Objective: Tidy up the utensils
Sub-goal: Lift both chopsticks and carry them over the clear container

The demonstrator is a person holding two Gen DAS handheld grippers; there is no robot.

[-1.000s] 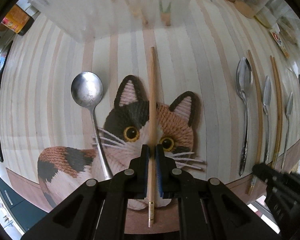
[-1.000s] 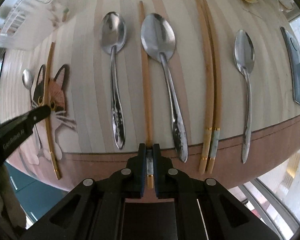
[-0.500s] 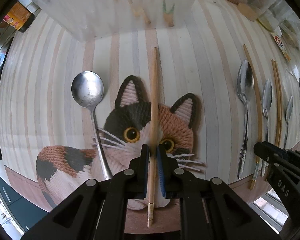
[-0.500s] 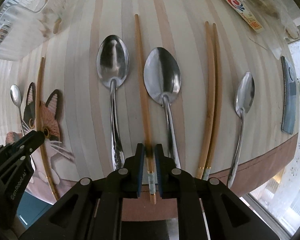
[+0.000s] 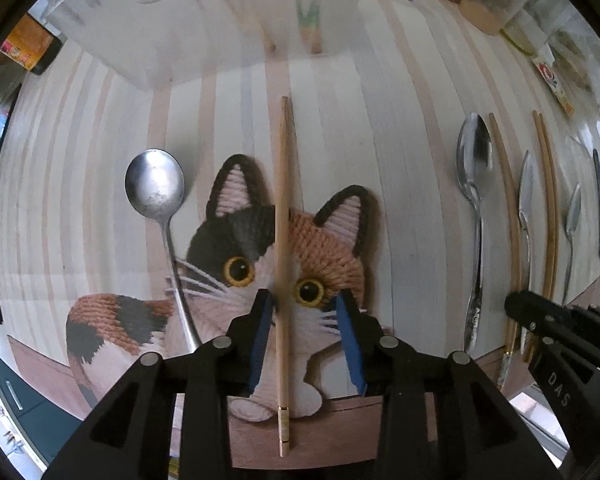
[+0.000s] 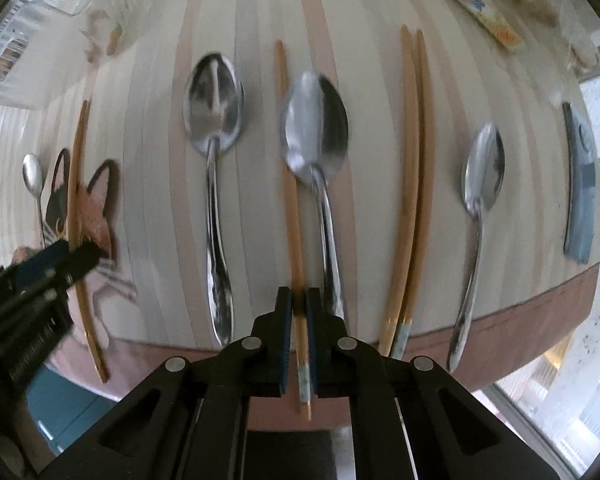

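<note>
- The left gripper (image 5: 306, 312) has just been opening its jaws; a chopstick (image 5: 283, 216) lies loose between them on the cat mat (image 5: 324, 240).
- The right gripper (image 6: 298, 308), marked "DAS", pinches another chopstick (image 6: 290, 184) on the striped worktop (image 6: 364, 80).

"DAS" in pale letters on the right gripper (image 5: 560, 344) body; other labels unreadable

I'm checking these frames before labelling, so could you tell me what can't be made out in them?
- Left wrist view: the round spoon's handle end, hidden behind the left gripper.
- Left wrist view: what the frosted container holds, blurred by its wall and cut off by the top edge.
- Right wrist view: whether the right gripper's pads press the chopstick, lost to motion blur.
</note>
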